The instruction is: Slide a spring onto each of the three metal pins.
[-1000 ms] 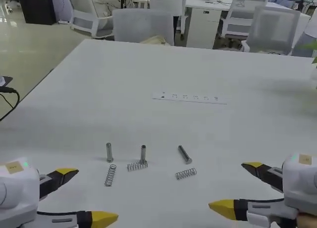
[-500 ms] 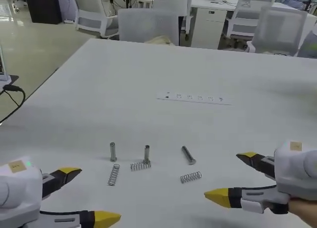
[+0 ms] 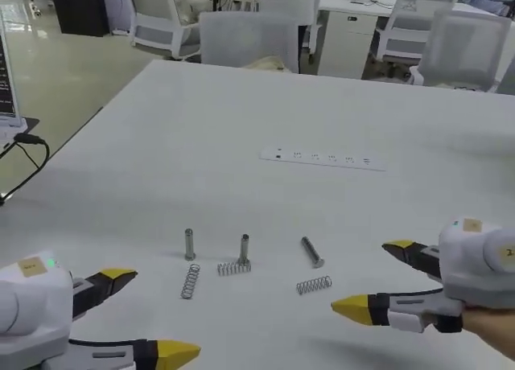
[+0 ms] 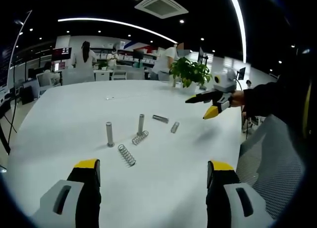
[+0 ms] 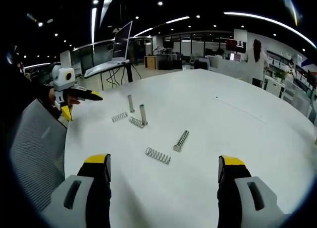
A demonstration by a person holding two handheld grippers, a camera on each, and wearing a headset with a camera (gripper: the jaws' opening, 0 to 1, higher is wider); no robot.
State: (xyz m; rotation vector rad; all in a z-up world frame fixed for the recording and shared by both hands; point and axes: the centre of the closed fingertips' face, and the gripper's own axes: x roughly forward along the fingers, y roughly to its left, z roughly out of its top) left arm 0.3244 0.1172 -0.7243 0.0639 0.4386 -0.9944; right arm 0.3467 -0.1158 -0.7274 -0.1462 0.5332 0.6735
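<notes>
Yellow-tipped left gripper: nearest the person, at the lower left of the head view. Its jaws stand wide apart with nothing between them, and it sits short of the parts.
Yellow-tipped right gripper: at the lower right of the head view, jaws wide apart and empty. It is to the right of the parts and apart from them.
Desk: pale grey-white top that carries all six parts in a loose row, between the two grippers and slightly beyond them.
Left spring: lies flat just in front of the left pin, with one end pointing toward it. It is not on the pin.
Middle spring: lies flat and crosswise, with its right end at the foot of the middle pin. Whether they touch cannot be told.
Right spring: lies flat just in front of the right pin, apart from it. It is the part closest to the right gripper.
Left pin: grey metal, standing upright, bare.
Middle pin: grey metal, standing upright, bare, near the left pin.
Right pin: grey metal, lying on its side at a slant, bare.
Power strip: white, set flat in the desk, well beyond the pins.
Chairs: grey, at the far edge of the desk.
Cable: dark, hanging off the left side.
</notes>
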